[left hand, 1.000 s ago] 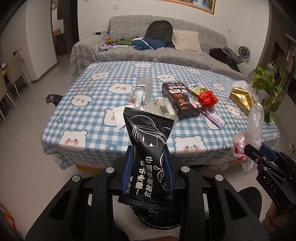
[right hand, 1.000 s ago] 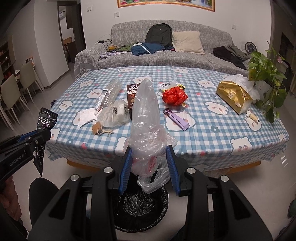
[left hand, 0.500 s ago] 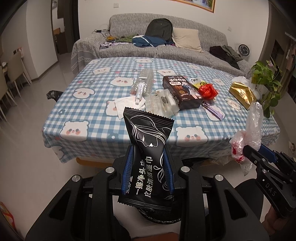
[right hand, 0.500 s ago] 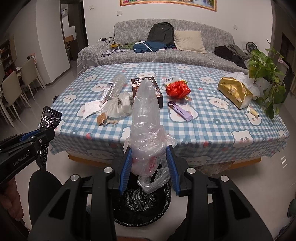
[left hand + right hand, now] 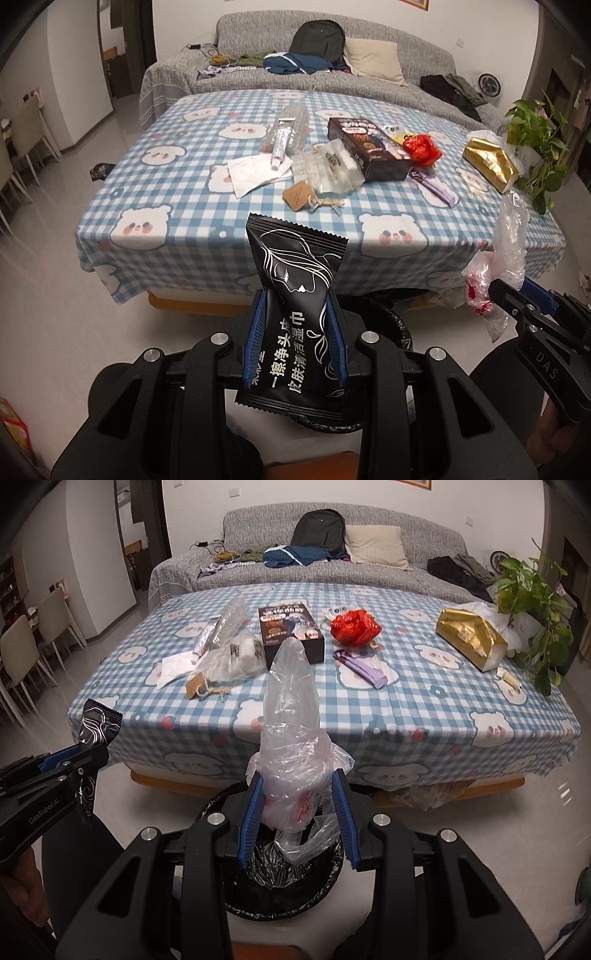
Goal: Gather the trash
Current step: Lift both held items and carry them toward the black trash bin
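My left gripper (image 5: 295, 332) is shut on a black wet-wipe packet (image 5: 295, 295) that stands up between its blue pads. My right gripper (image 5: 298, 814) is shut on a crumpled clear plastic bag (image 5: 291, 716) with red print. Both hang just above a round bin with a black liner (image 5: 284, 882), on the floor in front of the table; the left wrist view shows that bin's rim (image 5: 395, 325) behind the packet. From each wrist camera I see the other gripper: the right one (image 5: 517, 295) with its bag, the left one (image 5: 79, 760) with its packet.
More litter lies on the bear-print checked tablecloth (image 5: 406, 716): a dark box (image 5: 291, 627), a red bag (image 5: 354, 626), a purple wrapper (image 5: 364, 668), a clear bag with a tag (image 5: 229, 661), a tube (image 5: 280, 142) and a tissue (image 5: 255, 171). A gold pack (image 5: 471, 637) and a plant (image 5: 528, 602) stand right.
Both grippers have sunk toward the bin with their loads still held; the table sits higher and farther in both views and the bin's rim shows more.
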